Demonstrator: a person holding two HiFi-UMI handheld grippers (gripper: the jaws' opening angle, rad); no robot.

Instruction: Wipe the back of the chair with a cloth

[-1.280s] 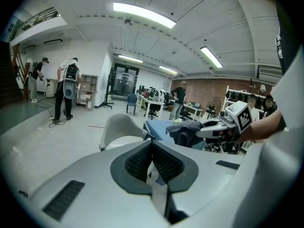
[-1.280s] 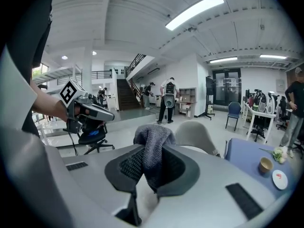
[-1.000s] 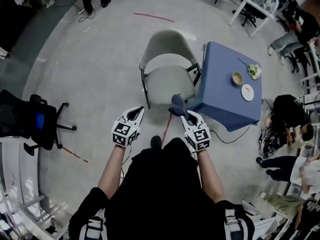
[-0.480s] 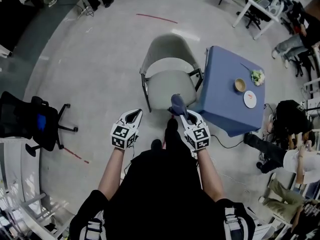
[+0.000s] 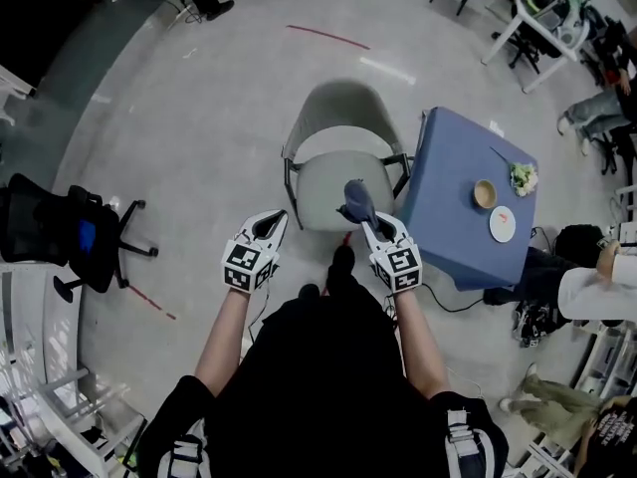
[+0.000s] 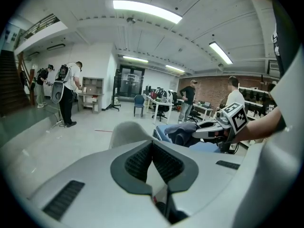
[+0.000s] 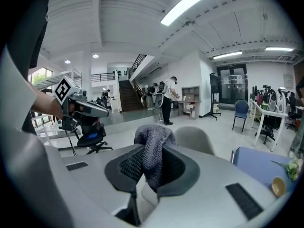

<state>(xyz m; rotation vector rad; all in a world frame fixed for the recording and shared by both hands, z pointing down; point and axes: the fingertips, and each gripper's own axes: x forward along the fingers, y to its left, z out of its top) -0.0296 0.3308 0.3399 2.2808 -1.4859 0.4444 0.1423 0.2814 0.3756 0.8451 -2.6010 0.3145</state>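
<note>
A grey shell chair (image 5: 338, 132) with black legs stands ahead of me, its seat facing me and its backrest (image 5: 341, 103) on the far side. In the right gripper view the chair's backrest (image 7: 195, 139) rises just past the jaws. My right gripper (image 5: 362, 210) is shut on a dark grey cloth (image 5: 356, 199), which hangs over the seat's front edge. That cloth (image 7: 153, 151) is bunched between the right jaws. My left gripper (image 5: 267, 225) is shut and holds nothing, left of the chair's front leg. From the left gripper view the cloth (image 6: 183, 131) shows to the right.
A blue-covered table (image 5: 453, 197) with a bowl (image 5: 485, 193), a plate (image 5: 502, 224) and greens stands right of the chair. A black office chair (image 5: 60, 232) is at left. People sit or stand at the right edge and far back. Red tape marks the floor.
I have stepped closer to the chair; it and the table have slid down and right in the head view. Both grippers keep their hold and spacing.
</note>
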